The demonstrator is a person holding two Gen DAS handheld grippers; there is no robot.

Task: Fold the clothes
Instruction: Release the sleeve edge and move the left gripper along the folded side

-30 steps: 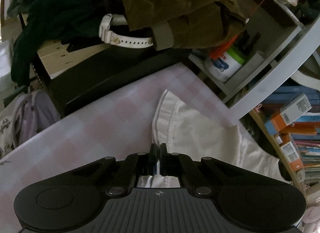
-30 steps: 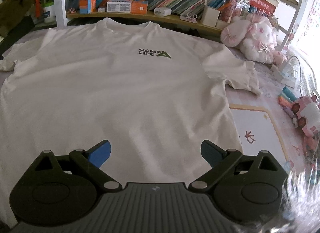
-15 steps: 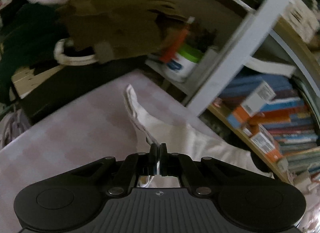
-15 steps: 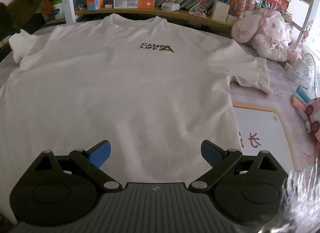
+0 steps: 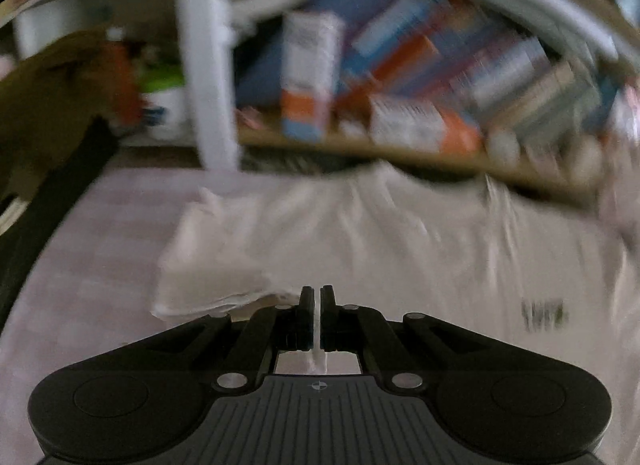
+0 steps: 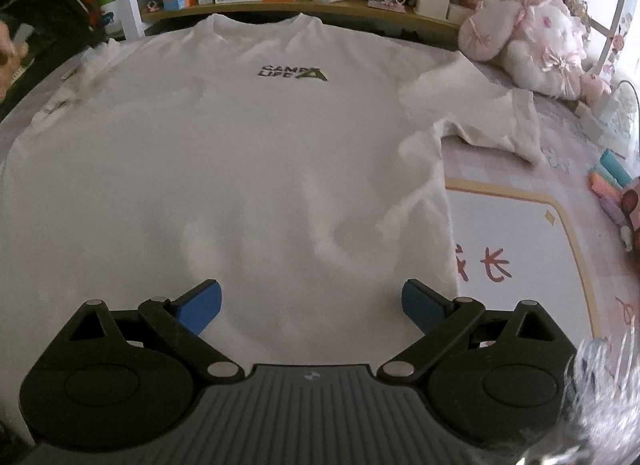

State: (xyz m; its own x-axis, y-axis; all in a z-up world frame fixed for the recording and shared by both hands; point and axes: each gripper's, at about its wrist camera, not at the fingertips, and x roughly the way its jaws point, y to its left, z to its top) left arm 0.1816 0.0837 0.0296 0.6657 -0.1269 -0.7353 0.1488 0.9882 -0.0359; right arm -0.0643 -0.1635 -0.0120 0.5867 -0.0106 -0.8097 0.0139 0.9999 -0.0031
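T-shirt (image 6: 224, 169), cream-white, lies front-up and spread flat on the pink checked bed cover (image 5: 80, 265), its collar toward the bookshelf (image 6: 304, 9) and its hem toward my right tool. A small dark "CAMP LIFE" print (image 6: 292, 73) sits on the chest, below the collar.

My left gripper (image 5: 317, 297): jaws pressed together with a thin strip of the white fabric pinched between them; a tail of cloth hangs down behind the fingers. The pinch is at the shirt's sleeve (image 5: 208, 265), which is bunched and lifted into a crumpled fold on the side of the shirt nearest the white shelf post (image 5: 208, 65). The left wrist view is heavily motion-blurred, so finer detail there cannot be read.

My right gripper (image 6: 312, 301): jaws spread wide, blue fingertips (image 6: 200, 305) apart, nothing between them. It hovers over the lower body of the shirt, near the hem; whether the tips touch the cloth, I cannot tell.

The other sleeve (image 6: 488, 121) lies flat and slightly wrinkled, pointing toward a pink plush toy (image 6: 528, 49) beside the bookshelf. A white mat with a yellow border (image 6: 520, 241) lies just beside the shirt's edge on that same side.
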